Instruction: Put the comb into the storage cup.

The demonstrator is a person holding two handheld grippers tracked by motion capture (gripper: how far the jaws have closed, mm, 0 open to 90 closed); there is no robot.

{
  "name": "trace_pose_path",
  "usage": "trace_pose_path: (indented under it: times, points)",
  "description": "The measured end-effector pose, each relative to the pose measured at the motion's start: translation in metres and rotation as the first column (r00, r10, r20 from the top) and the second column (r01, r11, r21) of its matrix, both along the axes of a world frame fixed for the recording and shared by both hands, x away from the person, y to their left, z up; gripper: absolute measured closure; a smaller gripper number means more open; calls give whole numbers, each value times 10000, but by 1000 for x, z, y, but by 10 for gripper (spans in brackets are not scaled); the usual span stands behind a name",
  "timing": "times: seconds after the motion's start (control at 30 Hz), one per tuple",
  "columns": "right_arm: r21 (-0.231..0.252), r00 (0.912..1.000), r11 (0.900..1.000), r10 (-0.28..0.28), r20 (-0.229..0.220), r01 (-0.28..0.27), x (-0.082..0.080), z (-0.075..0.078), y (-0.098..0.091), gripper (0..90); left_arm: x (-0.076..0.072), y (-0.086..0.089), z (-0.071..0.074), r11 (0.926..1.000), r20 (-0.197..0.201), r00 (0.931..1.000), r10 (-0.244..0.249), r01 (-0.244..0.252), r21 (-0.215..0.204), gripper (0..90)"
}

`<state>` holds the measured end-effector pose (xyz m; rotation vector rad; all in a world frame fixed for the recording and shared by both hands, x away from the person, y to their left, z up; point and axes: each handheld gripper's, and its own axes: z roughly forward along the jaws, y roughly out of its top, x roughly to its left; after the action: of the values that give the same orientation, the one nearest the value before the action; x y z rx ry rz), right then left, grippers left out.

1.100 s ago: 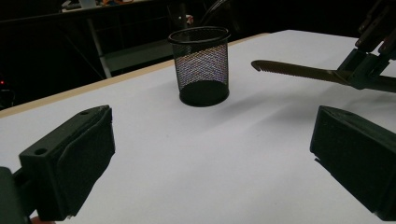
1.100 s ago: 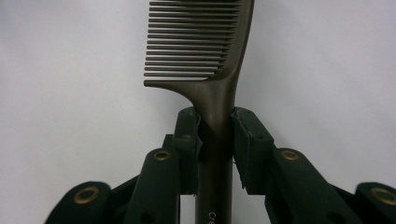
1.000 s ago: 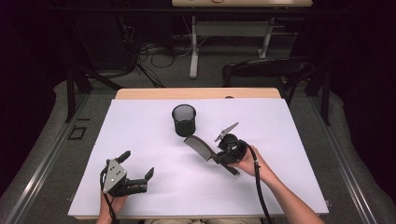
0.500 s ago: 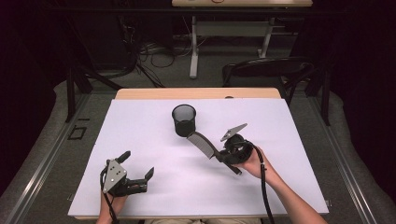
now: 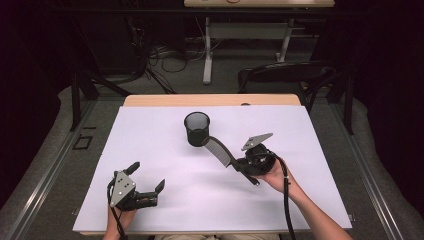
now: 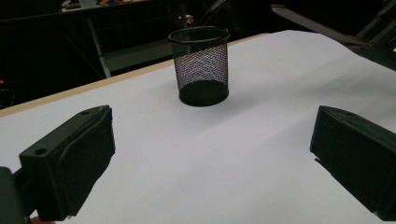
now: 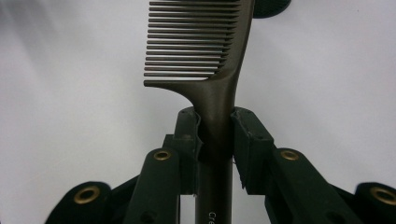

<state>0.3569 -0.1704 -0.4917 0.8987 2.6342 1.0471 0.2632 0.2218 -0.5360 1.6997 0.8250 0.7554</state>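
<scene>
Over white table (image 5: pixel 165 150), right gripper (image 7: pixel 215 135) fingers (image 7: pixel 189 140) clamp comb (image 7: pixel 201 42) handle.

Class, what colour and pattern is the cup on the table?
Black wire mesh cup, clearest in the left gripper view.

A wooden table (image 5: pixel 150 100) is carrying a white sheet (image 5: pixel 160 150) that is covering nearly all of its top, leaving a bare strip at the far edge. A black mesh cup (image 5: pixel 196 128) is standing upright on the sheet, toward the far middle.
</scene>
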Motion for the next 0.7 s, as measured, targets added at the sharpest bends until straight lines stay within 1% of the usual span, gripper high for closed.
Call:
trace_pose_path:
  times: [0.27,0.33,0.5,0.6,0.7]
  points:
    - [326,9991,9995,-65,410,52,-2,1,-5,729,1,-1,0,10000,-49,10000,-41,41,-6,1]
    - [455,9990,9989,-99,444,79,-2,1,-6,729,1,-1,-1,10000,-51,10000,-48,48,-17,1]
    - [591,9980,9981,-209,593,174,-3,3,-9,729,2,-1,-1,10000,-68,10000,-71,71,-4,1]
    - [671,9969,9975,-276,742,226,-3,4,-11,729,2,-1,-1,10000,-55,10000,-22,22,-73,1]
    - [792,9957,9966,-317,870,248,-4,6,-12,730,2,-1,-1,10000,-53,10000,-39,39,-36,1]
